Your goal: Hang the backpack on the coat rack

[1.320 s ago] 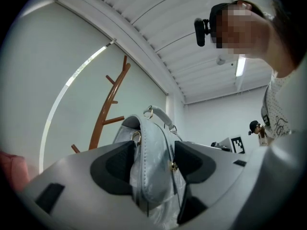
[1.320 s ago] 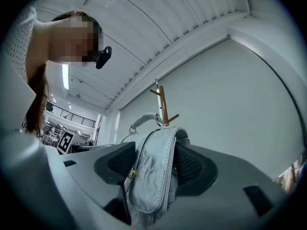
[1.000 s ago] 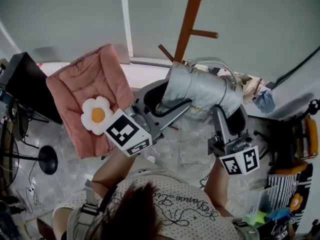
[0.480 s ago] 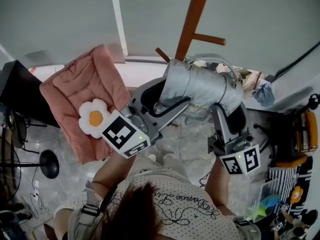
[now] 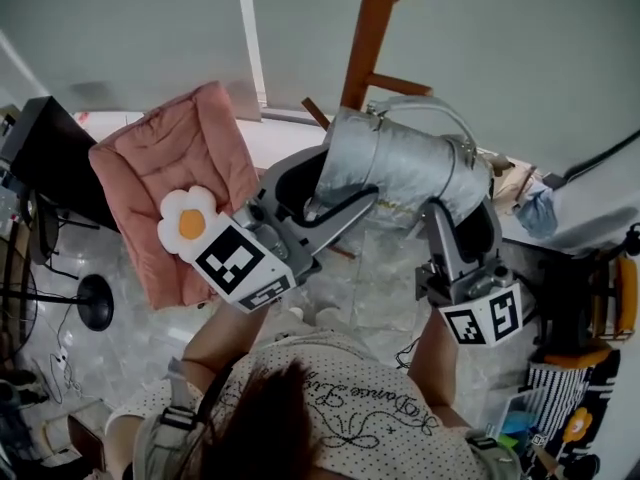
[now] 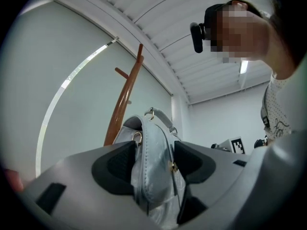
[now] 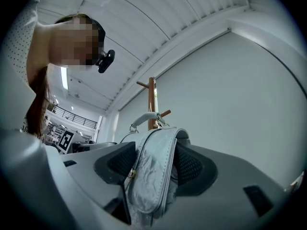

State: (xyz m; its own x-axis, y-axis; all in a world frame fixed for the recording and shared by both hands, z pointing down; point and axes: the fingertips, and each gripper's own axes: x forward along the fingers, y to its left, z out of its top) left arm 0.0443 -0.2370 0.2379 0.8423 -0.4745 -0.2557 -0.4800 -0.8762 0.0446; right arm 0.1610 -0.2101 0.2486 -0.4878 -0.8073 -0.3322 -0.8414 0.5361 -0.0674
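Note:
A silver-grey backpack (image 5: 395, 173) is held up in the air between both grippers. My left gripper (image 5: 300, 203) is shut on its left side, and the bag's edge (image 6: 153, 166) fills the gap between the black pads. My right gripper (image 5: 458, 230) is shut on the bag's right side (image 7: 151, 171). The bag's top handle (image 5: 425, 108) arches up toward the brown wooden coat rack (image 5: 368, 30), which stands just behind the bag against the pale wall. The coat rack (image 6: 125, 97) rises beyond the bag in the left gripper view, and the coat rack (image 7: 152, 99) with its pegs shows past the handle in the right gripper view.
A pink cushion (image 5: 175, 183) with a white flower plush (image 5: 190, 223) lies at the left on a dark chair. A black stand base (image 5: 95, 308) sits on the floor at the left. Clutter and a blue cloth (image 5: 540, 208) fill the right side.
Both grippers have carried the backpack forward toward the coat rack; the rack's pole now stands closer behind the bag's top. The grips have not changed.

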